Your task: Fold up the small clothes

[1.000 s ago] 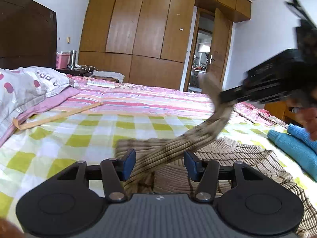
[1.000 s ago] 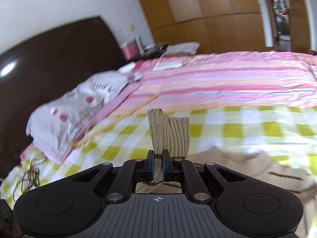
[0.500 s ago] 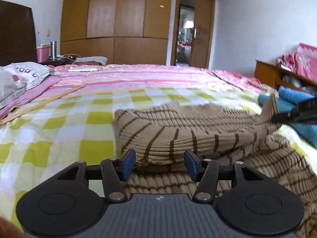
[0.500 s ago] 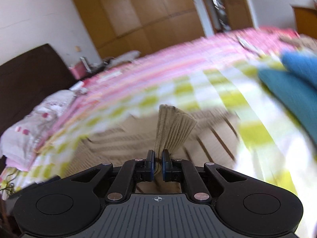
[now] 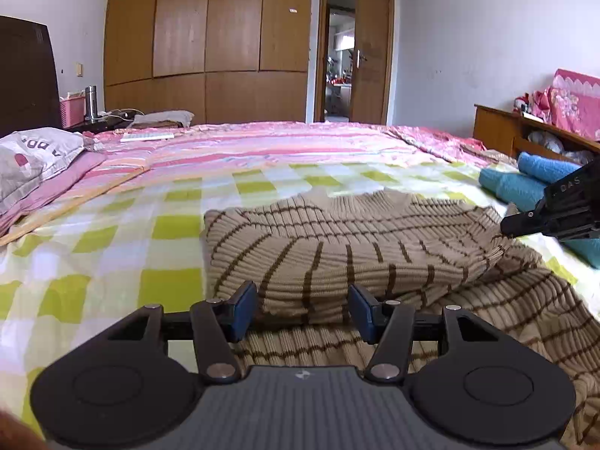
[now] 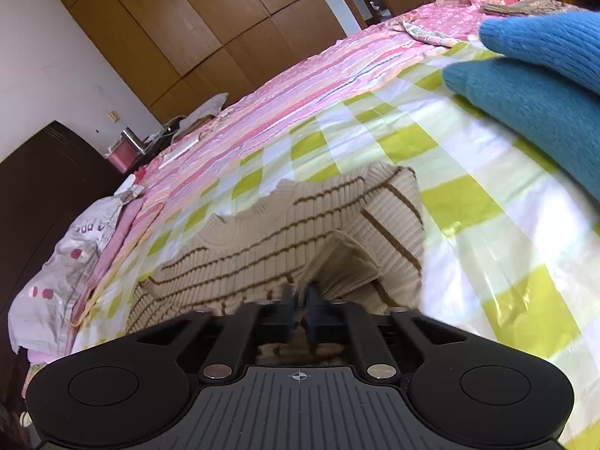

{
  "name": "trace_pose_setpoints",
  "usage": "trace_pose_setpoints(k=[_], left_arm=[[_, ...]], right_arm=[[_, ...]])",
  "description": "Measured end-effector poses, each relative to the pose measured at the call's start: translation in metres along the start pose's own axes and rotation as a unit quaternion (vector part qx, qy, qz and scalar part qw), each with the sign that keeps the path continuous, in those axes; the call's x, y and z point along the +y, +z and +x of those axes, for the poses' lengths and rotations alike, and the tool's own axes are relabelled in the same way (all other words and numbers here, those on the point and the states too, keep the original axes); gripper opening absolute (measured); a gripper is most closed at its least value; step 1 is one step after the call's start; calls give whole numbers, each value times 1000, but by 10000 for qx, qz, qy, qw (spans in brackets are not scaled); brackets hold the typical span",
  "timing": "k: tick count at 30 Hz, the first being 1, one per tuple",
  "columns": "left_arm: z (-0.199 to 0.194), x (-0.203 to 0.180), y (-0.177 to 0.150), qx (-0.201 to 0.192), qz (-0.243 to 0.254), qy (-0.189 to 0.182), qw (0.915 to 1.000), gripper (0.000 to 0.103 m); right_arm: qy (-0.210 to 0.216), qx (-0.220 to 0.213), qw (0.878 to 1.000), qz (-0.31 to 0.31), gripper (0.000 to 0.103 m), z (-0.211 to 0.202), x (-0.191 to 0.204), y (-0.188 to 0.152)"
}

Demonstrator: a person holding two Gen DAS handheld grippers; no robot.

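A beige ribbed sweater with brown stripes [image 5: 360, 247] lies on the checked bedspread, one sleeve folded across its body. My left gripper [image 5: 303, 309] is open, low over the sweater's near edge, its jaws either side of the folded sleeve without gripping. My right gripper [image 6: 300, 309] has its jaws nearly together on the sleeve cuff [image 6: 348, 262], low at the sweater's right side; it also shows at the right edge of the left wrist view [image 5: 555, 213]. The sweater fills the middle of the right wrist view [image 6: 285, 240].
Folded blue knitwear [image 5: 525, 183] lies at the bed's right edge, close to my right gripper [image 6: 532, 86]. A pillow [image 5: 33, 157] sits at the left. A wardrobe [image 5: 210, 41], a nightstand with a pink bin [image 5: 71, 112] and a wooden cabinet [image 5: 498, 127] stand beyond the bed.
My right gripper carried the sleeve cuff from high over the bed across to the right and down onto the sweater. The sleeve now lies folded over the body. My left gripper stayed open.
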State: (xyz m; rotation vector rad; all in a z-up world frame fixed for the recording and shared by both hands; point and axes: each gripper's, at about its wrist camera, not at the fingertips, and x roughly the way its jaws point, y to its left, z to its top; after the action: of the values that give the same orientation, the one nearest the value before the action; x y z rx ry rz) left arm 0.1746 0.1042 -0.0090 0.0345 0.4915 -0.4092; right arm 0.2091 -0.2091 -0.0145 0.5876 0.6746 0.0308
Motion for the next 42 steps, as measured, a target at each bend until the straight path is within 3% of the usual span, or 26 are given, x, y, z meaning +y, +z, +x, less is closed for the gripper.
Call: trace_pose_setpoints(k=[5, 7, 10, 13, 20, 30, 34, 38, 40, 42], left_arm=[[-6, 2, 6, -186, -184, -13, 9997, 59], [-3, 2, 5, -117, -184, -6, 9998, 59], [9, -1, -1, 222, -31, 135, 9997, 59], [12, -4, -5, 331, 48, 122, 9994, 59], [-13, -5, -2, 294, -30, 283, 9992, 59], [-97, -26, -28, 808, -201, -84, 9965, 59], [-129, -39, -40, 1054, -254, -376, 9934, 59], [-155, -56, -49, 1192, -254, -551, 9910, 59], [-165, -65, -54, 1206, -195, -557, 9909, 59], [-167, -75, -60, 1261, -75, -443, 9910, 59]], right_arm=[[324, -536, 9980, -132, 3, -23, 12, 11], [83, -565, 9978, -342, 4, -22, 10, 5], [-661, -245, 9960, -555, 9, -2, -2, -7], [-849, -78, 9947, -570, 10, 2, -11, -13], [-422, 9, 9957, -820, 14, -42, 5, -23], [365, 1159, 9812, -1500, 14, -99, 25, -89], [426, 1453, 9711, -1847, 26, -123, 29, -114], [419, 1462, 9668, -2054, 26, -147, 31, -130], [434, 1415, 9664, -2102, 34, -159, 33, -138], [505, 1431, 9649, -2145, 34, -167, 35, -145]])
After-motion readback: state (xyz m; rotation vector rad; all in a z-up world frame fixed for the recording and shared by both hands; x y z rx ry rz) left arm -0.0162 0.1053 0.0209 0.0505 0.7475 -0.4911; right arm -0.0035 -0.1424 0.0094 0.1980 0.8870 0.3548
